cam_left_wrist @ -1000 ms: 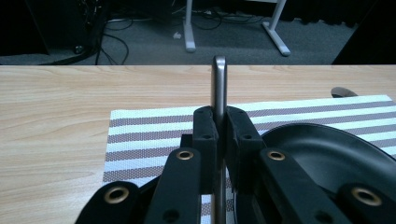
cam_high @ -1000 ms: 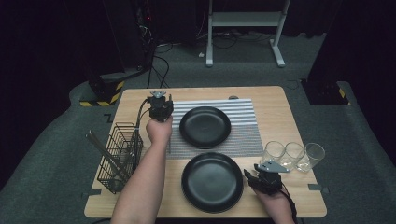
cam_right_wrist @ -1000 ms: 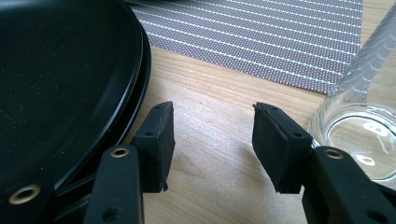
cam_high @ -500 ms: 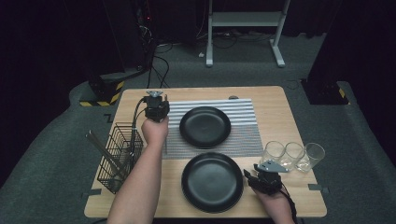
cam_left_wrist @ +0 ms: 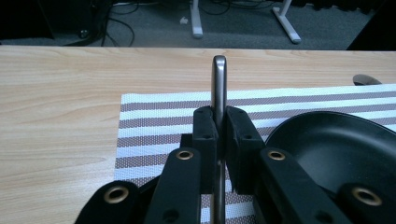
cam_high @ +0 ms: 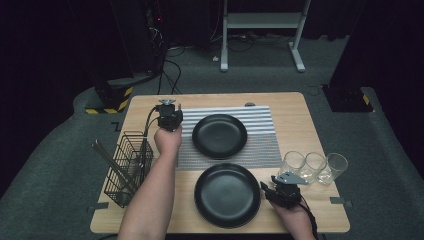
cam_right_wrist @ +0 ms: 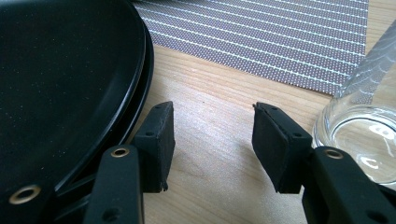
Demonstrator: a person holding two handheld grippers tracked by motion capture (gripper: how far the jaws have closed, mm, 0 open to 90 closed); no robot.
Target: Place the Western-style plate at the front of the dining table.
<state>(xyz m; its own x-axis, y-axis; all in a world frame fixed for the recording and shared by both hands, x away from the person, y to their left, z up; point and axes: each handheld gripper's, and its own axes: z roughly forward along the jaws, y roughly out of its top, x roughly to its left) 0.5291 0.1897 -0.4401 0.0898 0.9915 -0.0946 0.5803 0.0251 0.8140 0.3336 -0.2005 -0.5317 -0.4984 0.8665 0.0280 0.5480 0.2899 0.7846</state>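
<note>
left hand-held gripper (cam_high: 168, 119): jaws are pressed together on a thin metal utensil handle (cam_left_wrist: 219, 88), which is seen standing upright between the pads in the left gripper view; which kind of utensil it is cannot be told.
left hand-held gripper place: it is held over the left end of the striped placemat (cam_high: 260, 150), just beside the far black plate (cam_high: 219, 135).
left arm pose: the forearm is stretched forward from the bottom edge of the high view, past the wire basket (cam_high: 128, 167), with the hand wrapped around the gripper body.
right hand-held gripper (cam_high: 283, 191): jaws are spread apart with bare wood seen between the pads; nothing is pinched.
right hand-held gripper place: it is set low at the near right of the surface (cam_high: 310, 125), between the near black plate (cam_high: 227, 195) and the three glasses (cam_high: 313, 167).
right hand pose: the hand is kept at the near edge, with the left pad just beside the plate rim and the nearest glass close to the right pad.
edges: the mat's left edge lies under the held handle; the basket stands at the left edge of the surface.
open room: bare wood is seen left of the mat and along the far edge.
</note>
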